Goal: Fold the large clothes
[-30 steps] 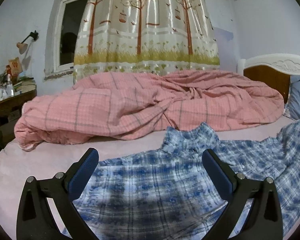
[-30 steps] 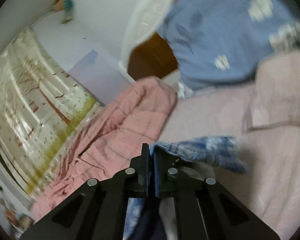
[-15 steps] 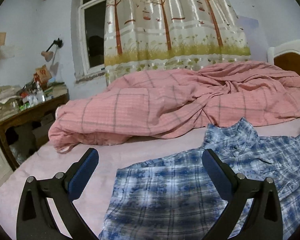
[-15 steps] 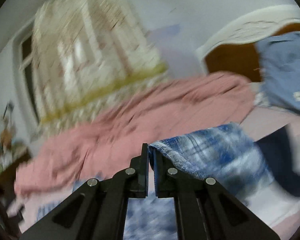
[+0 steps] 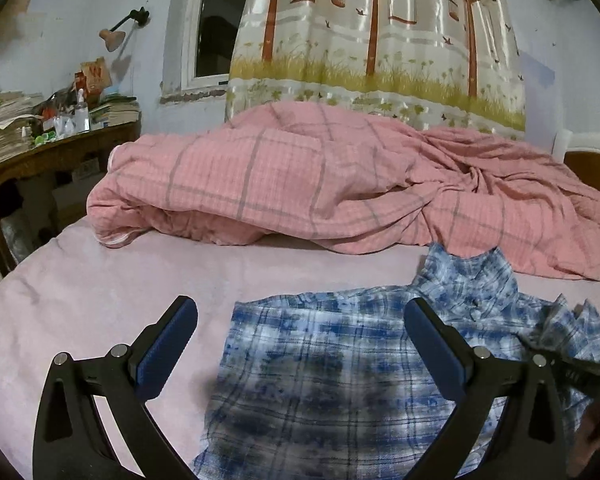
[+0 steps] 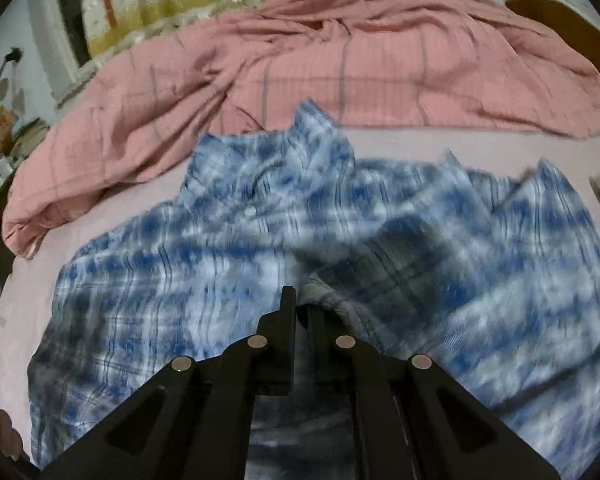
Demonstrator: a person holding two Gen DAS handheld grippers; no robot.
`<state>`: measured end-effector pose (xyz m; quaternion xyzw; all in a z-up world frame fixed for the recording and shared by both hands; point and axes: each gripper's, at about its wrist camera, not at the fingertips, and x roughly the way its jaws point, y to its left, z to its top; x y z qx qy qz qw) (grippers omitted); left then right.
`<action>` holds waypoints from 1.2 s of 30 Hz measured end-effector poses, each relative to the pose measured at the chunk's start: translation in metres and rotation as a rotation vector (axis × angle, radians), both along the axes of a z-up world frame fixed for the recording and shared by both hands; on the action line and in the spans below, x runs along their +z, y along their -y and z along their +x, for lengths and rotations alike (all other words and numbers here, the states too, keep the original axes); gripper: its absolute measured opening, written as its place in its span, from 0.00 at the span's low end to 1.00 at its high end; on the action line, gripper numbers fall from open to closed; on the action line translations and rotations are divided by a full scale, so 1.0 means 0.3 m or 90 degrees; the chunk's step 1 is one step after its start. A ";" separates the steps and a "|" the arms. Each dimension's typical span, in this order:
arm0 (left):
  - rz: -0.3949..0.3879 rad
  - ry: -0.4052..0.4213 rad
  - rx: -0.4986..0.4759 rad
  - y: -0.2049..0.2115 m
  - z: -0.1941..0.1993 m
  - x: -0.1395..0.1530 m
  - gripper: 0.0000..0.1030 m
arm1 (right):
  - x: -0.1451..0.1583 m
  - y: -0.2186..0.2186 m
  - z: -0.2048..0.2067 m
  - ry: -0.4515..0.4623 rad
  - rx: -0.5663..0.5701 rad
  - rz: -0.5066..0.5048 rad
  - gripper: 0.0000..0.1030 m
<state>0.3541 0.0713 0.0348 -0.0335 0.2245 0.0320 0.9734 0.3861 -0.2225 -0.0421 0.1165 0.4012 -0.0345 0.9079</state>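
Note:
A blue and white plaid shirt lies flat on the pink bed sheet, collar toward the far side. It also fills the right wrist view. My left gripper is open and empty, hovering over the shirt's left edge. My right gripper is shut on a fold of the shirt's fabric, which drapes to the right over the shirt body. Part of the right gripper shows at the lower right of the left wrist view.
A crumpled pink checked quilt lies along the far side of the bed, also in the right wrist view. A cluttered wooden desk stands at the left. A wooden headboard is at the right. A tree-print curtain hangs behind.
My right gripper has swung left with the shirt fabric, from over by the pillows to above the shirt body. My left gripper has shifted left; the shirt now sits further right in its view.

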 end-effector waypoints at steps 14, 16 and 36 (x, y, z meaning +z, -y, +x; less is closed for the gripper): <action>0.059 0.030 -0.024 0.077 -0.031 0.024 1.00 | 0.135 0.104 -0.101 0.024 0.085 0.119 0.73; 0.059 0.036 -0.041 0.110 -0.049 0.033 1.00 | 0.162 0.160 -0.111 -0.006 0.074 0.128 0.73; 0.023 -0.237 -0.532 1.036 -0.053 -0.149 0.72 | 0.298 0.797 -0.377 0.076 -0.257 0.080 0.73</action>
